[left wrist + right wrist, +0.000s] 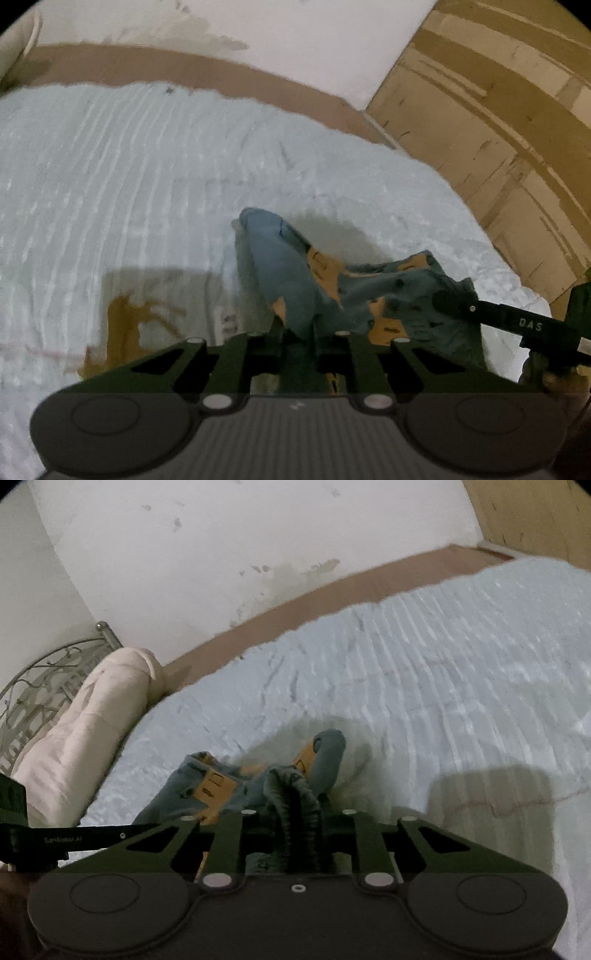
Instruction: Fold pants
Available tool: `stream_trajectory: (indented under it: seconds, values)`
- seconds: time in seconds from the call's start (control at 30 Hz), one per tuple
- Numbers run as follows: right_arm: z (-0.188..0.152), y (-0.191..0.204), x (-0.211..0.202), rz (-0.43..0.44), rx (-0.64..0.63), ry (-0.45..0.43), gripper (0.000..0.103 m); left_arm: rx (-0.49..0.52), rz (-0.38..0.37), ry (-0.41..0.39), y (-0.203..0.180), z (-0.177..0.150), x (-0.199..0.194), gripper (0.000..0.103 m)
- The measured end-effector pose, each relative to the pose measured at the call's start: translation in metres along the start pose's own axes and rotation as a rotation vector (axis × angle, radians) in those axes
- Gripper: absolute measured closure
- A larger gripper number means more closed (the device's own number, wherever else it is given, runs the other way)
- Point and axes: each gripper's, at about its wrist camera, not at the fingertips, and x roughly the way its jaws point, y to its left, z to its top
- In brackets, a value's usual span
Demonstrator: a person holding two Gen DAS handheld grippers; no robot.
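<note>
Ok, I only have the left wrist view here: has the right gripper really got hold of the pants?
Observer: Yes. In the right wrist view a bunched fold of the pants is pinched between the fingers of the right gripper.
Operator: Anything else lying nearby on that side?
Observer: A rolled pale pink quilt lies beside the white bedspread, apart from the pants.
Operator: And behind that?
Observer: A metal scrollwork headboard.

Faded denim pants (291, 280), ribbed matt bedspread (129, 177), wooden wardrobe (498, 122)
</note>
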Motion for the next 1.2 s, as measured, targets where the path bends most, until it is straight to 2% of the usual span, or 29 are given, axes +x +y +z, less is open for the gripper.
stream_trajectory:
  seconds: [0.2,0.4,0.53,0.67,0.9,1.0,1.1,1.17,1.2]
  values:
    - [0.026,0.015,0.005,0.041,-0.022,-0.058,0.083,0.004,0.032,-0.092,0.003,0.027,-0.012,0.089]
    - [0.061,0.029,0.053,0.070,-0.042,-0.062,0.083,-0.034,0.132,-0.162,0.020,0.049,-0.005,0.088]
    - [0.078,0.032,0.090,0.062,-0.046,-0.025,0.083,-0.047,0.178,-0.145,0.032,0.056,0.012,0.088]
    - [0.077,0.028,0.118,0.036,-0.036,0.033,0.083,-0.068,0.203,-0.105,0.044,0.057,0.031,0.087]
    - [0.070,0.019,0.132,-0.003,-0.029,0.053,0.079,-0.067,0.217,-0.079,0.049,0.056,0.038,0.084]
    - [0.069,0.022,0.132,-0.024,-0.051,0.050,0.070,-0.056,0.234,-0.074,0.047,0.056,0.037,0.078]
    - [0.065,0.024,0.128,-0.042,-0.077,0.043,0.060,-0.051,0.235,-0.066,0.043,0.056,0.037,0.059]
    - [0.063,0.025,0.123,-0.046,-0.084,0.035,0.043,-0.042,0.233,-0.069,0.040,0.056,0.034,0.045]
    - [0.061,0.025,0.120,-0.047,-0.088,0.028,0.040,-0.035,0.235,-0.074,0.037,0.055,0.032,0.043]
